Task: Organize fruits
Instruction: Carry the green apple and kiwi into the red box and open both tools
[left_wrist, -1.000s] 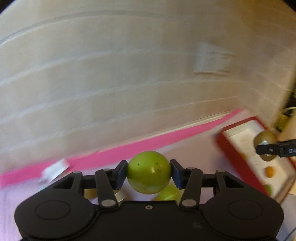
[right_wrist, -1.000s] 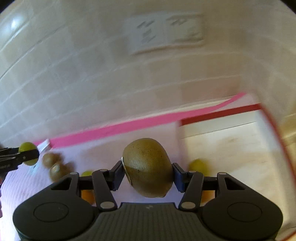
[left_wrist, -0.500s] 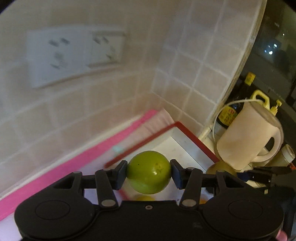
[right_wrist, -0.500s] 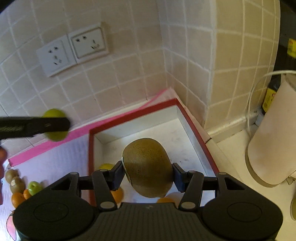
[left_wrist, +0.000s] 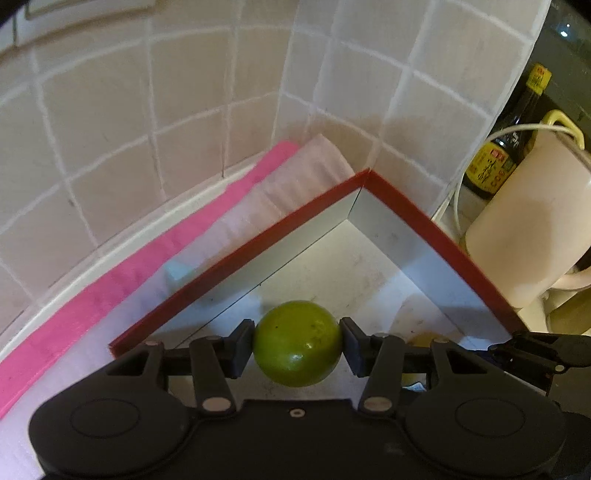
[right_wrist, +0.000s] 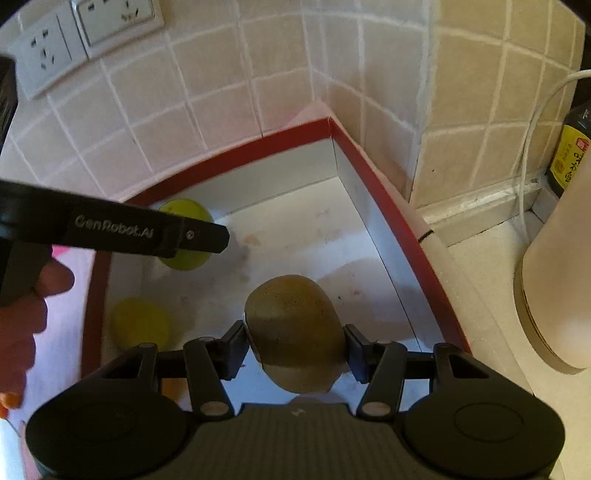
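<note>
My left gripper (left_wrist: 297, 349) is shut on a round green fruit (left_wrist: 297, 343) and hangs over the far corner of the red-rimmed white box (left_wrist: 258, 242). In the right wrist view the same left gripper (right_wrist: 199, 236) reaches in from the left, with its green fruit (right_wrist: 183, 210) partly hidden behind the finger. My right gripper (right_wrist: 295, 341) is shut on a brown kiwi (right_wrist: 295, 325) above the box (right_wrist: 388, 218) floor. A yellow-green fruit (right_wrist: 140, 323) lies on the box floor at the left.
Tiled walls form a corner right behind the box. A pink-edged white mat (left_wrist: 122, 280) lies under and left of it. A cream kettle (left_wrist: 532, 229), its white cord and a dark sauce bottle (left_wrist: 498, 155) stand to the right. A hand (right_wrist: 22, 317) holds the left gripper.
Both grippers swung right and down from the mat to above the box, each keeping its fruit. The left gripper has come close beside the right one.
</note>
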